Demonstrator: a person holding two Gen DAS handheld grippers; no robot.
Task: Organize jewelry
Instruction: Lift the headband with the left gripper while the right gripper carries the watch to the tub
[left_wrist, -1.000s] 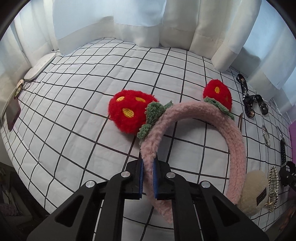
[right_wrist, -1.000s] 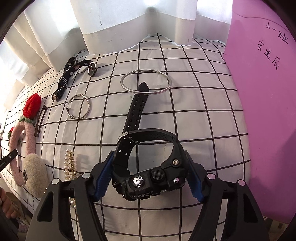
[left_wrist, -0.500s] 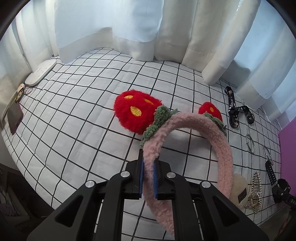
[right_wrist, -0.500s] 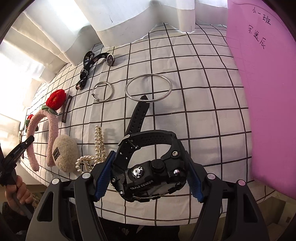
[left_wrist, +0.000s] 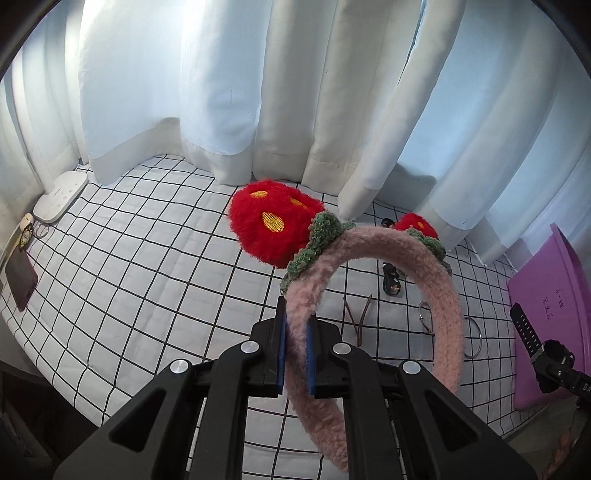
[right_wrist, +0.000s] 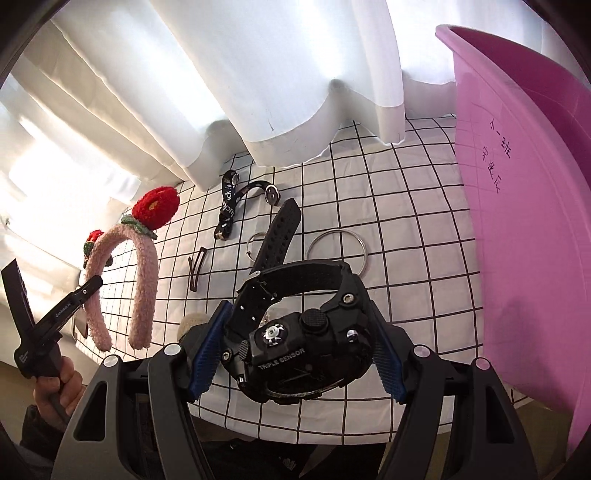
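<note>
On the right edge of the checked bed (right_wrist: 406, 206) stands the purple bin (right_wrist: 524, 206), handwritten characters on its wall, just beside the right gripper (right_wrist: 295, 354); that hand is nearer it. Left gripper (left_wrist: 295, 354) is clamped on one leg of the pink headband (left_wrist: 436, 291), its arch lifted clear of the bed. Right gripper squeezes the black watch (right_wrist: 306, 350), marked "TRIPLE SENSOR", strap pointing away.
</note>
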